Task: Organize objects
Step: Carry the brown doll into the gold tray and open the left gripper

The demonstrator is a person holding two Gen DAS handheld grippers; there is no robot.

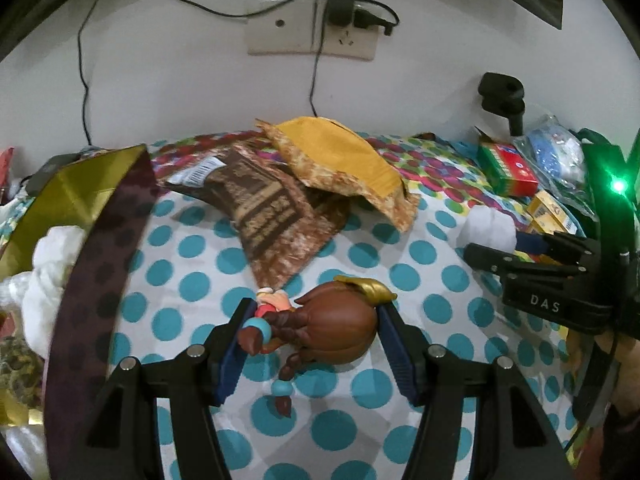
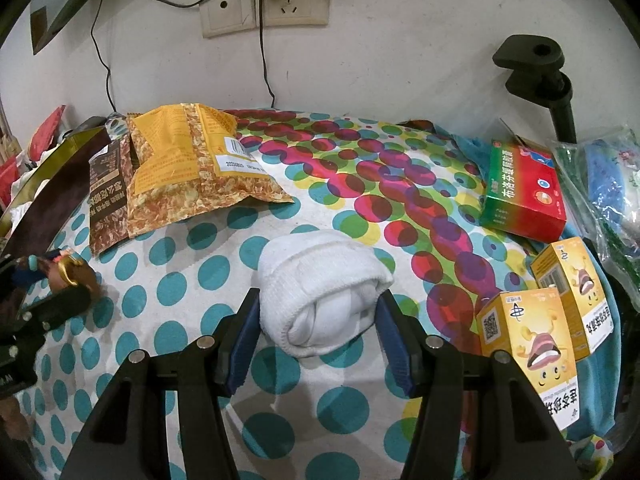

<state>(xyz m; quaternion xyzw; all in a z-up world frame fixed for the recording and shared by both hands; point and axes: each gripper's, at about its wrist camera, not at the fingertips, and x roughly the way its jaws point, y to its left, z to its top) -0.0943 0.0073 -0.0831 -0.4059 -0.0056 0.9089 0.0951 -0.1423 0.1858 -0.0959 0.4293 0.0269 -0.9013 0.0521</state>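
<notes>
the left gripper (image 1: 316, 316) clamps a figurine (image 1: 320, 324) between wide jaws; the right gripper (image 2: 318, 316) pinches a rolled white sock (image 2: 320, 292) between half-open jaws. snack bags (image 2: 188, 168) beyond both and boxes (image 2: 532, 320) beside the right jaw look unsorted, so most remains.

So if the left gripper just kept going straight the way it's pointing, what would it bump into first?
Holding the doll figure, the left gripper would probably first meet the dotted cloth, then the brown snack bag; depth is hard to judge.
</notes>
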